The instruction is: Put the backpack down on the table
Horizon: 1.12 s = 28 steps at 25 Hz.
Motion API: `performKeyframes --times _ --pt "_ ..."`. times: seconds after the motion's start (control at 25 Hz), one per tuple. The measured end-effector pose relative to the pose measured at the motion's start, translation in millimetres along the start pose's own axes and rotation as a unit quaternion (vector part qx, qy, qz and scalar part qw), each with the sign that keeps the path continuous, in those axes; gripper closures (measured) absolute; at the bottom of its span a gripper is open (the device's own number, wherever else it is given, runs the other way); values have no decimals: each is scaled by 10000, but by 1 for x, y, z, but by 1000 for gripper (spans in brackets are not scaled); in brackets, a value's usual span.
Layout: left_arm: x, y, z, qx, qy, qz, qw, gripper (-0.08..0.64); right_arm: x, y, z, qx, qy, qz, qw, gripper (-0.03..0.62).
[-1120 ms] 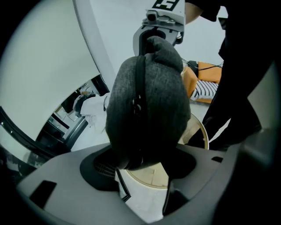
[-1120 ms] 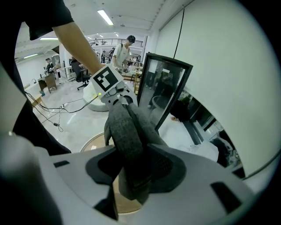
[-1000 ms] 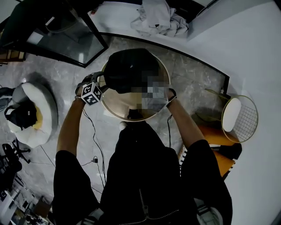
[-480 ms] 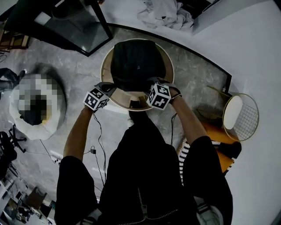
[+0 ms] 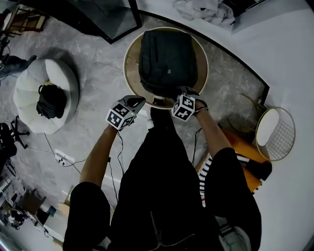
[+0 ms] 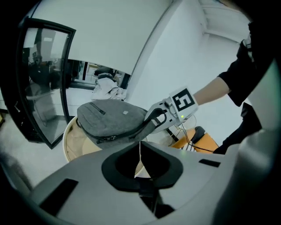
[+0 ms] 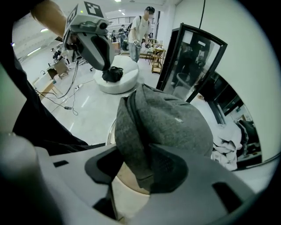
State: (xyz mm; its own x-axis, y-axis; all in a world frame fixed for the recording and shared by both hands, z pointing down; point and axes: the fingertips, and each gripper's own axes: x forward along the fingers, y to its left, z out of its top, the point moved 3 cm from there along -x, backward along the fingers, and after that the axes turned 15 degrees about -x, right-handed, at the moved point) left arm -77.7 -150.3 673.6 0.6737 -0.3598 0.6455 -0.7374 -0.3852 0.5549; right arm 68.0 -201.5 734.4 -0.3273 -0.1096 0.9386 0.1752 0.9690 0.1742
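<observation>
A dark grey backpack (image 5: 168, 61) lies flat on the round wooden table (image 5: 128, 73). My right gripper (image 5: 184, 94) is at the backpack's near end, and its jaws stand wide with the fabric edge (image 7: 171, 123) pinched between them. In the left gripper view the right gripper (image 6: 160, 117) sits at the black strap loop of the backpack (image 6: 114, 118). My left gripper (image 5: 135, 103) hovers by the table's near left rim, apart from the backpack, shut with nothing in it (image 6: 140, 154).
On the floor at the left is a white pouf (image 5: 29, 93) with a black bag (image 5: 51, 100) on it. A glass-fronted cabinet (image 5: 108, 14) and a pile of white cloth (image 5: 206, 10) lie beyond the table. A wire side table (image 5: 274, 132) stands right. Cables (image 5: 64, 157) trail on the floor.
Both hands have drawn back to the table's near edge. The left gripper has left the backpack's side and shut empty. The backpack has settled flat on the table.
</observation>
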Motion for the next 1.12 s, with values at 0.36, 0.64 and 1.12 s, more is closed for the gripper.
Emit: performKeyframes --times 0.36,0.64,1.12 --pt "-9 -33 -63 -453 105 9 9989 540 30 45 -17 -387 419 -1145 9918 402" --pt "-12 -33 -80 -636 144 41 9979 540 33 76 -39 136 550 -866 9946 430" --pt "0 -75 -80 -564 -301 -5 9980 540 -29 79 -52 4159 -459 -1202 9003 582"
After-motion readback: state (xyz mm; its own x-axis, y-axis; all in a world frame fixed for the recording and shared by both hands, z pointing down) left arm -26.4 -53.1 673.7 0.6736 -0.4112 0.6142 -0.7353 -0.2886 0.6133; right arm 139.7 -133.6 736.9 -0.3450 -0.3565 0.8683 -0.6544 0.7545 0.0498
